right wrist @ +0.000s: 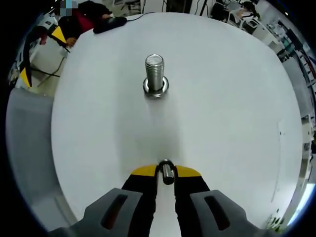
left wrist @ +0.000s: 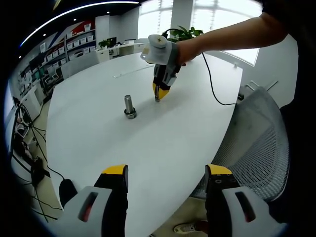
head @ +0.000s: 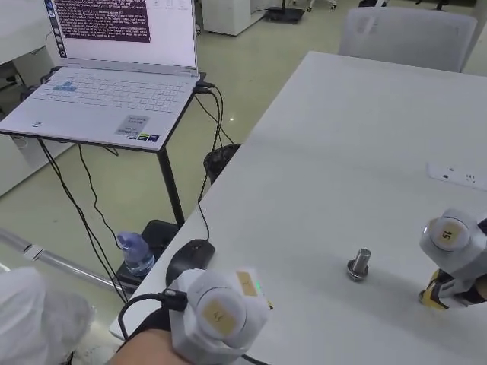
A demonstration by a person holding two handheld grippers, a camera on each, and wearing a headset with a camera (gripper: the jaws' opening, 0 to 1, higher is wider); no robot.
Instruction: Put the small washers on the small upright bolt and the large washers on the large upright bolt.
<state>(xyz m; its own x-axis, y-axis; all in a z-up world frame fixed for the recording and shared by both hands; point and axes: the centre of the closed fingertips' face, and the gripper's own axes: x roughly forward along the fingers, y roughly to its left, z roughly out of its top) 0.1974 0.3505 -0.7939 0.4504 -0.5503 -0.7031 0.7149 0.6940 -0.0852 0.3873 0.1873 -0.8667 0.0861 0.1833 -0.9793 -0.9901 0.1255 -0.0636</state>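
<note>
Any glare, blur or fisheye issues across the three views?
Head view: even light, sharp, faint shadow by the bolt. Left gripper view: heavy fisheye, windows blown out, table edge bowed. Right gripper view: fisheye too, bolt crisp, small metal piece in the right tool glints.

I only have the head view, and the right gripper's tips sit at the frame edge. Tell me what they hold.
Observer: The right gripper view shows the right gripper shut on a short metal cylinder, apparently the small bolt, with the large bolt standing ahead of it.
Operator: Now report the left gripper's jaws.
Observer: The left gripper view shows the left gripper open, with nothing between its jaws.
</note>
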